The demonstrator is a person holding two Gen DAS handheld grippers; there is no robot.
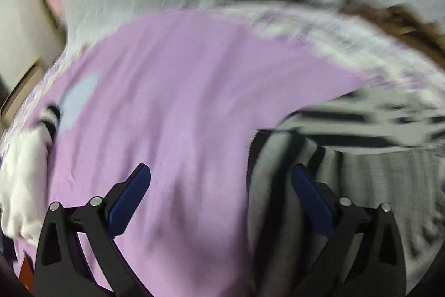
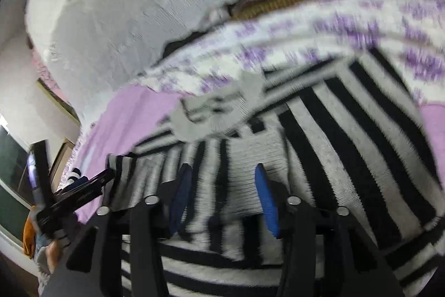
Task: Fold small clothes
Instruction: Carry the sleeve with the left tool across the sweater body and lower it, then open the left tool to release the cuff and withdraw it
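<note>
Close up and blurred, both wrist views look down on a bed covered by a lilac sheet [image 1: 172, 91]; a black-and-grey striped garment [image 2: 319, 135] lies spread on it, with a pale grey blanket [image 2: 125, 4] heaped beyond. The left gripper [image 1: 219, 185] has its blue-padded jaws spread wide, one over bare sheet, the other at the edge of the striped garment [image 1: 275, 171], holding nothing. The right gripper [image 2: 224, 191] hovers low over the garment, jaws parted with striped fabric showing between them; whether the pads touch the cloth cannot be told. A white-and-purple patterned cloth [image 2: 306, 41] lies along the garment's far edge; a white sock [image 1: 22, 180] rests at the sheet's left.
</note>
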